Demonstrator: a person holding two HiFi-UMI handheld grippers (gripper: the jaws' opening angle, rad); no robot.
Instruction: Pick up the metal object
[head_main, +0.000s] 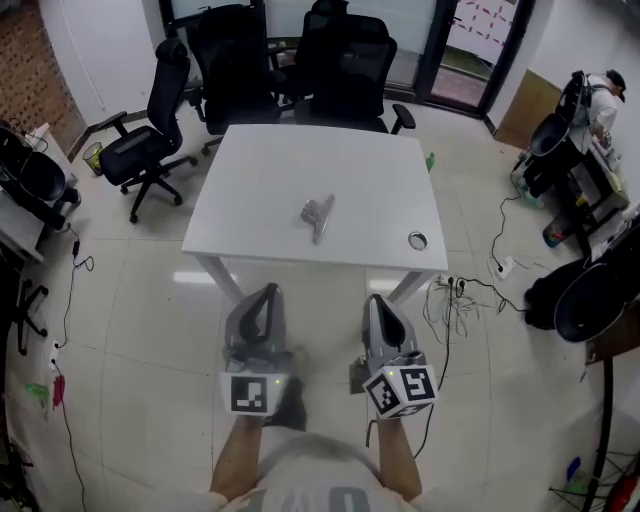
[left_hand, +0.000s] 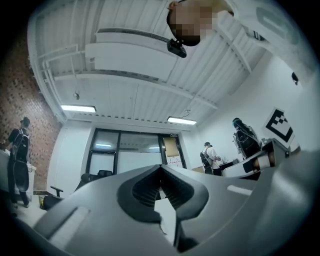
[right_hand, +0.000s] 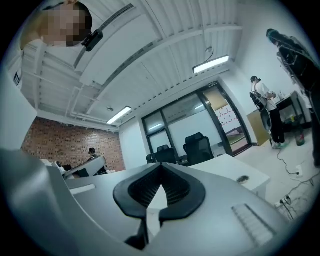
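A shiny metal object (head_main: 317, 215) lies near the middle of the white table (head_main: 260, 190) in the head view. My left gripper (head_main: 266, 293) and my right gripper (head_main: 375, 303) hang side by side in front of the table's near edge, well short of the object. Both are shut with nothing between their jaws. In the left gripper view the left gripper (left_hand: 161, 167) points up toward the ceiling and far windows. The right gripper (right_hand: 161, 167) in its own view points over the table's top (right_hand: 225, 167). The object is hidden in both gripper views.
A small round metal ring (head_main: 417, 240) sits at the table's near right corner. Black office chairs (head_main: 150, 140) stand behind and left of the table. Cables and a power strip (head_main: 455, 288) lie on the floor at the right. People stand at desks (head_main: 590, 130) far right.
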